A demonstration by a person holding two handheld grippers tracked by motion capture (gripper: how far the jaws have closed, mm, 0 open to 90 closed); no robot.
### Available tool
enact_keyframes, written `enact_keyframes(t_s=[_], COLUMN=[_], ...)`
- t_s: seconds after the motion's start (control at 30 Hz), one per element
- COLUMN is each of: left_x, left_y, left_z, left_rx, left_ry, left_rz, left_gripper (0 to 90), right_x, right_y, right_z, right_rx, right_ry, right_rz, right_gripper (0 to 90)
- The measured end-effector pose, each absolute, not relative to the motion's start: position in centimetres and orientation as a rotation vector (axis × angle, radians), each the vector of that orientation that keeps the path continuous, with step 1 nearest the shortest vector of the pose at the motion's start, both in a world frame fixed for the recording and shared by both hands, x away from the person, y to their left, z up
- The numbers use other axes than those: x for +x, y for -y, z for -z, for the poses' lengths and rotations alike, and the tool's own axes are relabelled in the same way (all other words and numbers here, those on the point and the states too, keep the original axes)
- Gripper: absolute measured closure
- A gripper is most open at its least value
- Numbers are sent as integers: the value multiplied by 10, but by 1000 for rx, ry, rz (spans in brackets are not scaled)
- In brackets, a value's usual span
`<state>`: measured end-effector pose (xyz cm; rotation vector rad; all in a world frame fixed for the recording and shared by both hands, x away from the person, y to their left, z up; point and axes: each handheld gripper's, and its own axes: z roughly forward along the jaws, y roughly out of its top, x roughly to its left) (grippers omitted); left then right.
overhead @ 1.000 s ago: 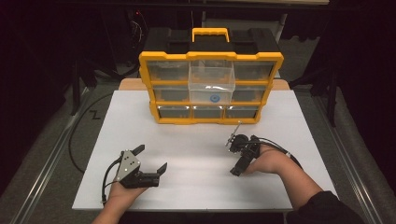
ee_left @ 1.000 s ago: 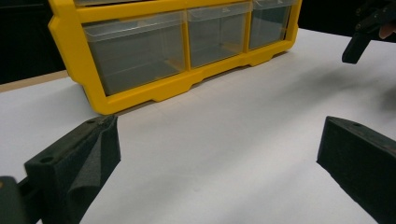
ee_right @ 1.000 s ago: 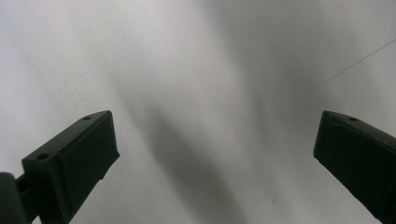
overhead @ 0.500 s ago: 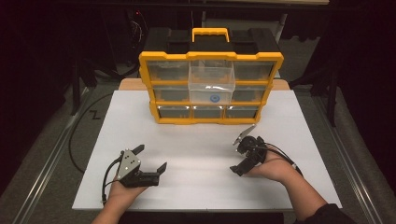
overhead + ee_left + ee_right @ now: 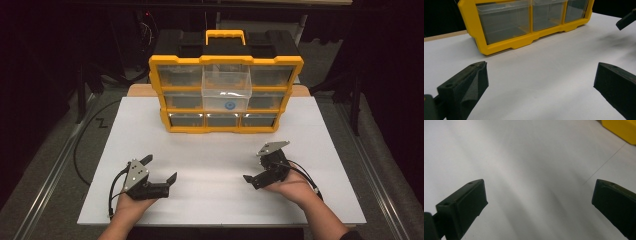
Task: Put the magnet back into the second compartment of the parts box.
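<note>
- Left tongs (image 5: 160,169): low over the near left part of the desk (image 5: 210,150), held in the left hand (image 5: 131,204); jaws spread wide, nothing between them.
- Same tongs in the left gripper view (image 5: 541,87): two black jaws far apart, bare white surface between, pointed toward the bottom row of the yellow cabinet (image 5: 524,42).
- Right tongs (image 5: 260,165): over the near right part of the desk, held in the right hand (image 5: 292,186); jaws wide apart, nothing gripped. Grey plate on top tilted up.
- Same tongs in the right gripper view (image 5: 539,202): jaws far apart over bare white surface; picture streaked with blur; a yellow corner of the cabinet (image 5: 621,130) at the upper right edge.
- Tip of one right jaw visible at the upper right edge of the left gripper view.
- Yellow cabinet (image 5: 165,67): upright at the far middle of the desk, well apart from both tongs, handle on top, three rows of clear drawers.
- Middle drawer (image 5: 226,90) of the upper rows: pulled out toward the near side, standing proud of the cabinet front; clear walls, a small blue round mark on its front. Contents not discernible.
- Other drawers flush with the frame.
- Black cables trailing from each set of tongs toward the near edge.
</note>
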<state>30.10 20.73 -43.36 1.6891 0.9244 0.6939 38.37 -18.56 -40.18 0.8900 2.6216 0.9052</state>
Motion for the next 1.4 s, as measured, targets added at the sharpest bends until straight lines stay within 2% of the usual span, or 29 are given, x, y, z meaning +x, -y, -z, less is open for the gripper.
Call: enact_keyframes(t_s=[0.77, 1.4], left_x=[303, 306], left_y=[-209, -203], left_z=[436, 439], left_rx=[1687, 1696], left_ry=[-999, -985], left_rz=[-692, -664], left_gripper=[1, 0], right_x=[363, 353], right_y=[207, 211], right_z=[417, 417], right_rx=[976, 969], right_ry=[-2201, -2063], right_rz=[-1377, -1395], right_gripper=[8, 8])
